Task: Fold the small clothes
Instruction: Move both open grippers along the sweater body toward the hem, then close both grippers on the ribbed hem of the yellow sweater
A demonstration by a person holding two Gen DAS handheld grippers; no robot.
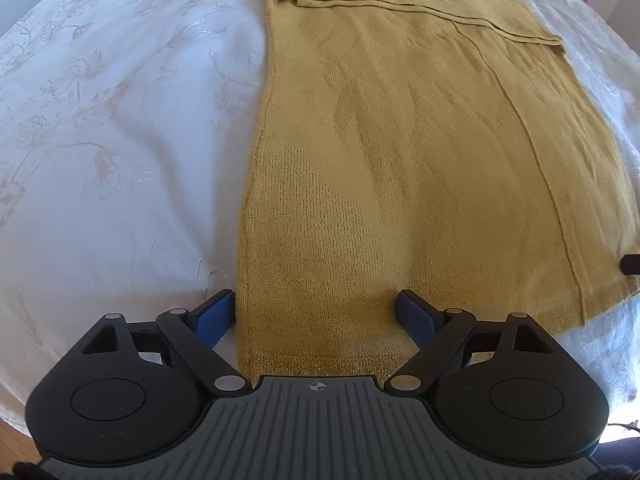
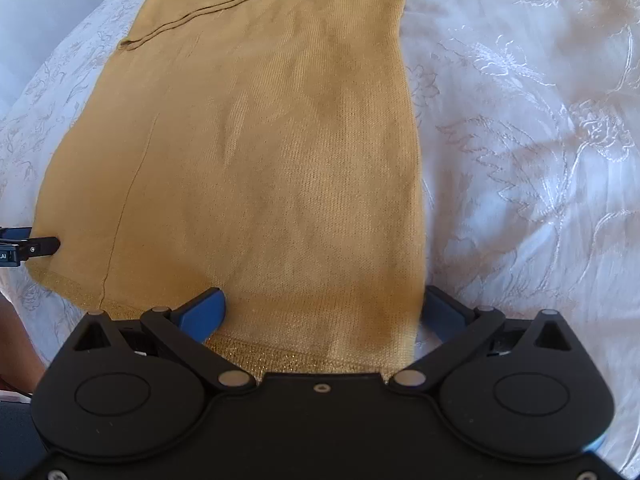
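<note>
A mustard-yellow knit garment (image 1: 400,140) lies flat on a white embroidered cloth, with a folded layer across its far end; it also shows in the right wrist view (image 2: 272,152). My left gripper (image 1: 316,304) is open, its blue fingertips (image 1: 216,312) straddling the garment's near left hem corner. My right gripper (image 2: 324,304) is open, its blue fingertips (image 2: 204,312) straddling the near right hem corner. The right gripper's tip shows at the left wrist view's right edge (image 1: 630,264); the left gripper's tip shows at the right wrist view's left edge (image 2: 36,248).
The white floral-embroidered cloth (image 1: 100,140) covers the surface on both sides of the garment and also shows in the right wrist view (image 2: 540,140). A wooden floor strip (image 1: 12,444) shows at the lower left, past the cloth's near edge.
</note>
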